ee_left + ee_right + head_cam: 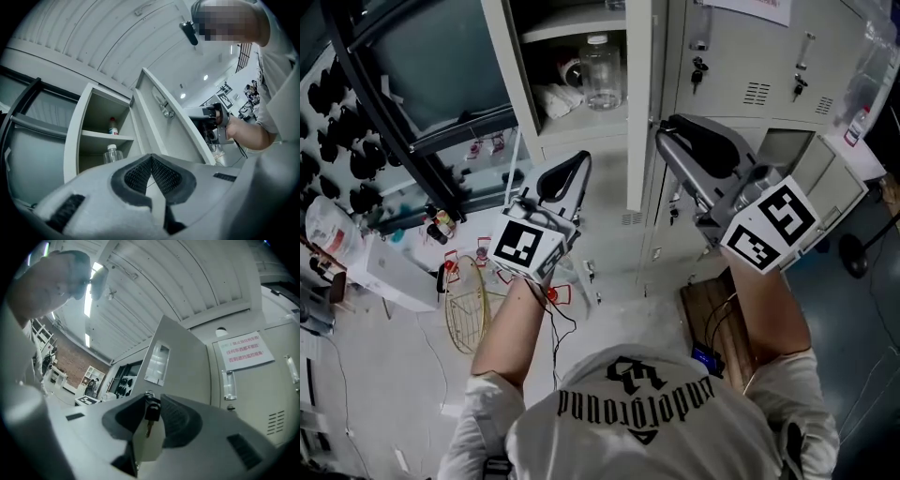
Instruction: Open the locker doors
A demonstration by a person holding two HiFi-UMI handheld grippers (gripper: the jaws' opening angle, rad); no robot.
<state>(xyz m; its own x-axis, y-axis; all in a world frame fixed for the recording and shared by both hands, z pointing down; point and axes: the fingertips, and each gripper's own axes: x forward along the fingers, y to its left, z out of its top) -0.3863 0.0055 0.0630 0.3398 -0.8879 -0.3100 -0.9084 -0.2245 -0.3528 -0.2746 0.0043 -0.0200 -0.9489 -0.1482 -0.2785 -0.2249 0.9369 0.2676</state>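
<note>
Locker door [643, 112], the upper one on the left of the bank, stands swung out toward the person. Its free edge sits between the jaws of the right gripper [666, 127], which grasp it just where a black-headed key [152, 412] hangs from the lock. That hold is on a narrow edge, so a pull off the hinge's arc could let it slide out, and the key (loose on its ring) could be pinched and bent. The left gripper [581, 161] hovers near the open compartment, clenched on nothing.

Only the right gripper view shows the key and the door's edge between the pads; the head view hides both behind the gripper. The left gripper view alone gives the door's inner face with its latch [166, 110] and two bottles [111, 152] on the shelves. The head view alone shows the closed doors [741, 66] to the right.
</note>
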